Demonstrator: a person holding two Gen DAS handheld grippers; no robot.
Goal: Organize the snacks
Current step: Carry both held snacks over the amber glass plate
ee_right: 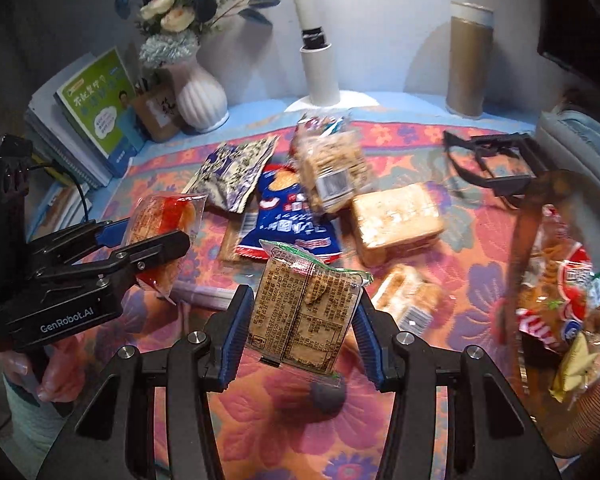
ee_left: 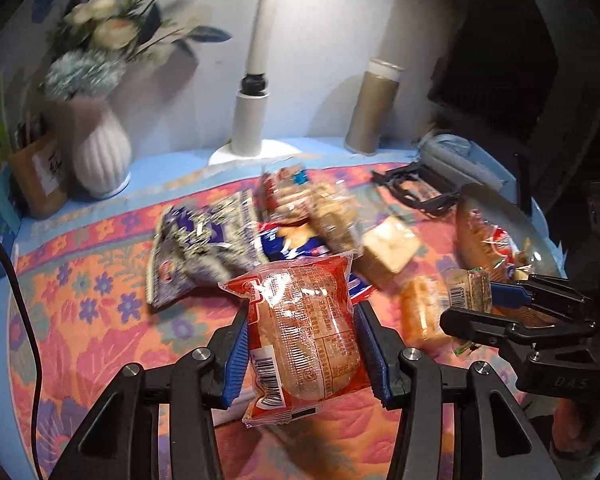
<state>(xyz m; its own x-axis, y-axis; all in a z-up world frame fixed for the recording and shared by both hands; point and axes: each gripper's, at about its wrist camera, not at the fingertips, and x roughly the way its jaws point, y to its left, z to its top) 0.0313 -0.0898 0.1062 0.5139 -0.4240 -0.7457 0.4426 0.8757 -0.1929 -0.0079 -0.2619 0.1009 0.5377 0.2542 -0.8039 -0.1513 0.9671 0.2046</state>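
Note:
My left gripper (ee_left: 302, 332) is shut on a red-wrapped bread packet (ee_left: 304, 332), held above the flowered cloth; it also shows in the right wrist view (ee_right: 160, 220). My right gripper (ee_right: 298, 320) is shut on a green-edged cracker packet (ee_right: 304, 312), also seen in the left wrist view (ee_left: 470, 288). On the cloth lie a purple seed bag (ee_right: 236, 172), a blue chip bag (ee_right: 288, 216), a clear biscuit bag (ee_right: 332, 168), a wrapped toast block (ee_right: 396, 220) and a small bun packet (ee_right: 412, 300). A clear basket (ee_right: 564, 300) at right holds several snacks.
At the back stand a white vase with flowers (ee_right: 200, 96), a lamp post (ee_right: 320, 76), a brown tube (ee_right: 468, 60), a pen box (ee_right: 156, 112) and stacked books (ee_right: 96, 112). A black frame (ee_right: 496, 164) lies at back right.

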